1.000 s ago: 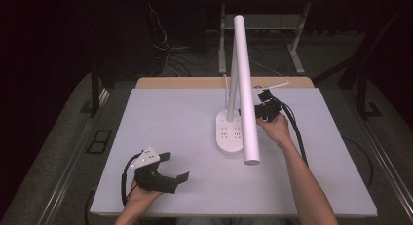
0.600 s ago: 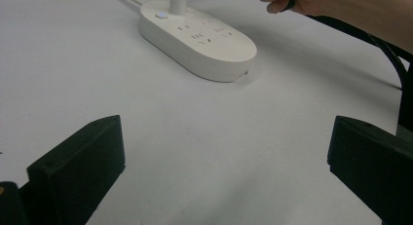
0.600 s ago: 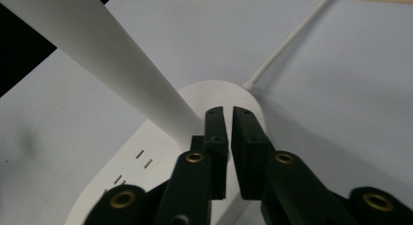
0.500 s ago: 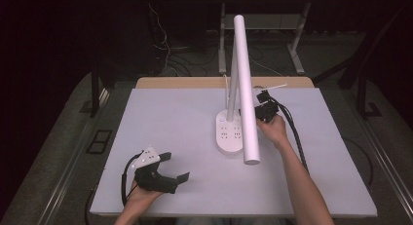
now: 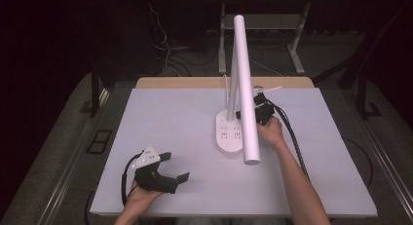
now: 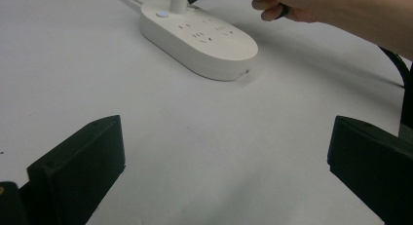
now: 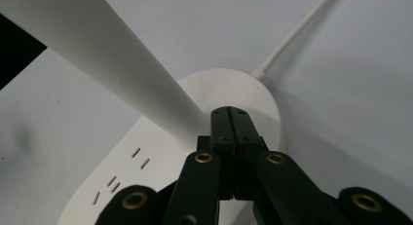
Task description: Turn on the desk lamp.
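Left tongs [image 5: 176, 169] spread wide at near-left edge of white counter [image 5: 170, 118], holding nothing, right tongs [image 7: 233, 119] pressed together, empty, tips over lamp base [image 5: 229, 132] beside its stem [image 7: 122, 64], lamp head [image 5: 246, 84] reaching toward viewer, cord [image 7: 292, 37] trailing behind.

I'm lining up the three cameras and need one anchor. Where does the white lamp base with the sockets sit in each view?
High view: lamp base lies at table centre, just left of the right gripper.
Left gripper view: base at upper centre, beyond the open jaws.
Right gripper view: base fills the lower centre, behind the shut jaws.
Shared landmark: the socket slots on its top.
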Tool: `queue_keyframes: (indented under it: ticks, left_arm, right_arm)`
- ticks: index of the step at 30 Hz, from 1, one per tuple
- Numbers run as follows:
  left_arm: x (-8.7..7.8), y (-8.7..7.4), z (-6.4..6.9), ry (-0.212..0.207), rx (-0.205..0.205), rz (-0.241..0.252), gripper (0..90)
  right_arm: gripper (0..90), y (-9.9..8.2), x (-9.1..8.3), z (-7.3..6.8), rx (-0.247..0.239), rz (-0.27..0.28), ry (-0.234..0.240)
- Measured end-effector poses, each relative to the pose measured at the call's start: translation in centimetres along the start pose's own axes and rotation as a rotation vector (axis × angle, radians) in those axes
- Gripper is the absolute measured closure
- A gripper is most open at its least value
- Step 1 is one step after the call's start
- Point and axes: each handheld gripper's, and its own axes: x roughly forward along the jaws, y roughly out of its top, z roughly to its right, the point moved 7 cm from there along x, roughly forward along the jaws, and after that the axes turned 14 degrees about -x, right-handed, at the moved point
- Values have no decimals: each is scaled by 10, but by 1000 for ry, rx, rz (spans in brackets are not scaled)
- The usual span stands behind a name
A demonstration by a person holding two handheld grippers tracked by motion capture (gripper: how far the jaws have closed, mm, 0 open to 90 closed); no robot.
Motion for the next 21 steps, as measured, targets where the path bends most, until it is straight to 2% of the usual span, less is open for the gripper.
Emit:
queue_keyframes:
  ticks: [5,11,15,21]
  left_arm:
    - [0,0,0,0,0,0,0]
    - [0,0,1,-1,0,1,0]
    - [1,-1,2,-3,2,-2,0]
    - [1,-1,2,-3,8,-7,0]
  right_arm:
    - [897,-2,2,-2,5,-9,14]
    - [899,-3,3,-3,-22,-14,-1]
    - [900,-3,3,-4,-24,-18,-11]
    - [900,-4,4,-4,0,-6,-15]
